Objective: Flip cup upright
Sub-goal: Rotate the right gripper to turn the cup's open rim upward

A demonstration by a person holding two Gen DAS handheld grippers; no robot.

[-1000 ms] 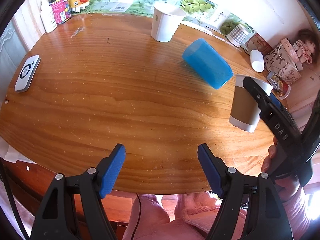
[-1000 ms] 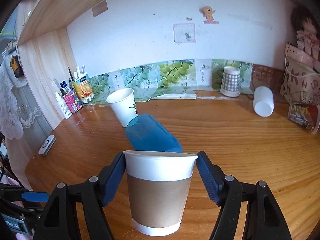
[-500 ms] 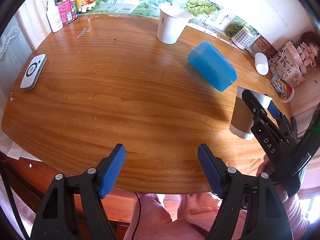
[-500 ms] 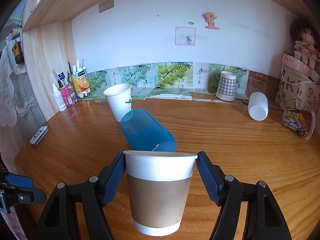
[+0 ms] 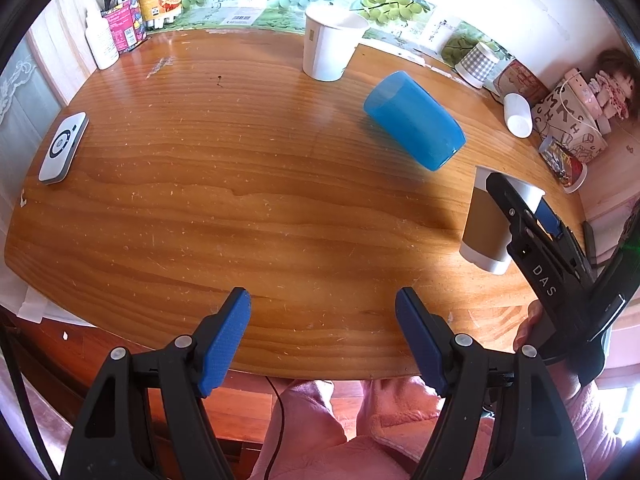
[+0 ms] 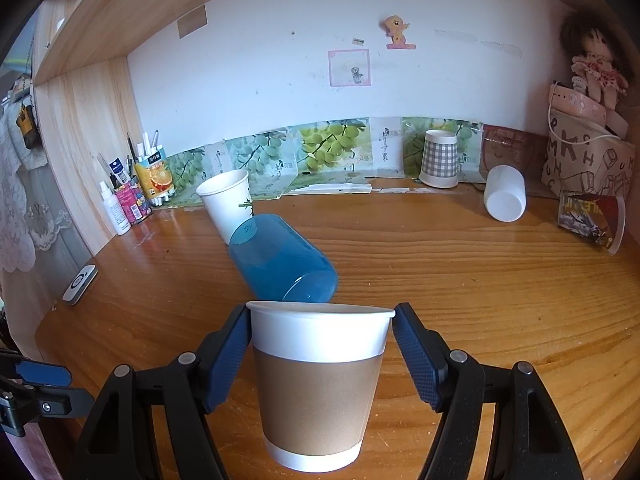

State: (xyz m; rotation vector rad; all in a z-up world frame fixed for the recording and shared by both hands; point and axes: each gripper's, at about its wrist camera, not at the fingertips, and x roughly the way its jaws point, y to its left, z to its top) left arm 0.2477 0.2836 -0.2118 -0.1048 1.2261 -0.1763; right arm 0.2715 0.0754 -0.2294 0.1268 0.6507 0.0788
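A white paper cup with a brown sleeve (image 6: 318, 384) stands upright between the blue pads of my right gripper (image 6: 320, 344). The left pad touches its rim; a thin gap shows at the right pad. It also shows in the left wrist view (image 5: 490, 224), its base at the table top, with the right gripper (image 5: 516, 208) around it. A blue plastic cup (image 6: 280, 264) lies on its side just behind it, also in the left wrist view (image 5: 414, 136). My left gripper (image 5: 322, 336) is open and empty over the table's near edge.
A white paper cup (image 5: 328, 46) stands upright at the back. A checked cup (image 6: 440, 158) stands upside down by the wall; a white cup (image 6: 504, 198) and a printed cup (image 6: 592, 218) lie on their sides at right. A remote (image 5: 62, 148) lies at left. Bottles (image 6: 134, 192) stand back left.
The brown-sleeved cup has come down to the table top in my right gripper. The right pad now shows a thin gap at the rim. My left gripper has stayed open.
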